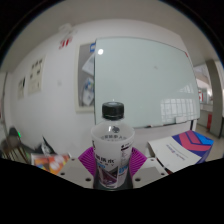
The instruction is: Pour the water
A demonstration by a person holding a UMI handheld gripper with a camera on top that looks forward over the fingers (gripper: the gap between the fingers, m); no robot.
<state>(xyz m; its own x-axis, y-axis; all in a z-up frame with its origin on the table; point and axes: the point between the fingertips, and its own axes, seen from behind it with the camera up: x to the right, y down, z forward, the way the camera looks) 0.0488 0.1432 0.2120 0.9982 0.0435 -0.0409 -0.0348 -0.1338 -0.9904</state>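
A bottle [112, 145] stands upright between the two fingers [89, 160], its cap at the top. Behind it, on the far wall, hangs a whiteboard [140, 80]. To its right lies a box [190, 146]; to its left, what may be clutter [45, 157] on the surface.

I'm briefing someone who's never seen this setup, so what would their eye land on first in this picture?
First, the clear water bottle with a black cap, standing upright between the gripper fingers, whose pink pads flank its label; whether both press on it cannot be told. Behind it, a big whiteboard fills the wall. Beside the bottle lies a blue and white box.
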